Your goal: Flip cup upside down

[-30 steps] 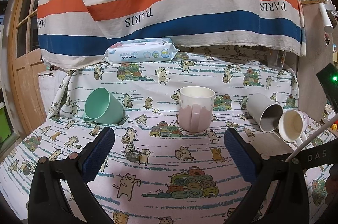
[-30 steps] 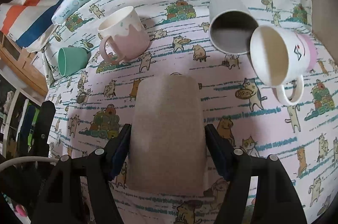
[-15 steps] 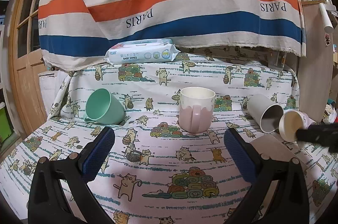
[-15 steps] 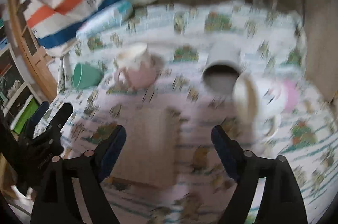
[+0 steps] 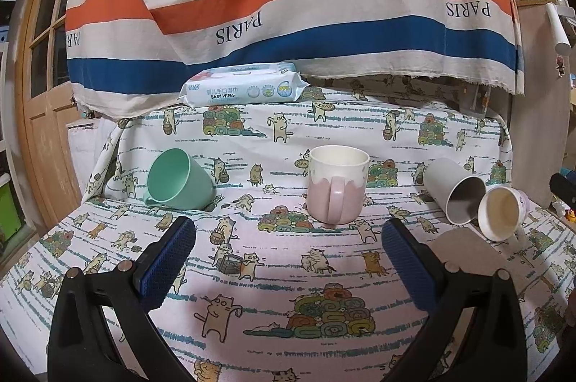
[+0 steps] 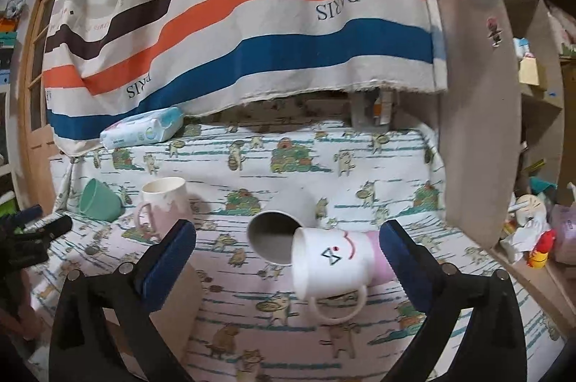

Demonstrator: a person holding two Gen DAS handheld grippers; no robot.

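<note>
A beige cup [image 6: 172, 306] stands upside down on the cat-print cloth, partly hidden behind my right gripper's left finger; it also shows in the left wrist view [image 5: 464, 248]. My right gripper [image 6: 288, 256] is open and empty, with a white mug with a face [image 6: 334, 263] lying on its side between its fingers and farther off. A grey cup [image 6: 277, 230] lies on its side behind that mug. A pink mug [image 5: 338, 184] stands upright and a green cup [image 5: 176, 180] lies on its side. My left gripper [image 5: 288, 256] is open and empty.
A pack of baby wipes [image 5: 244, 88] lies at the back under the striped cloth [image 5: 288, 4]. A wooden door [image 5: 39, 94] is at the left. A beige panel [image 6: 478, 130] and cluttered shelves stand at the right.
My right gripper has opened, let go of the beige cup and swung up and to the right toward the white mug. The left gripper has not moved.
</note>
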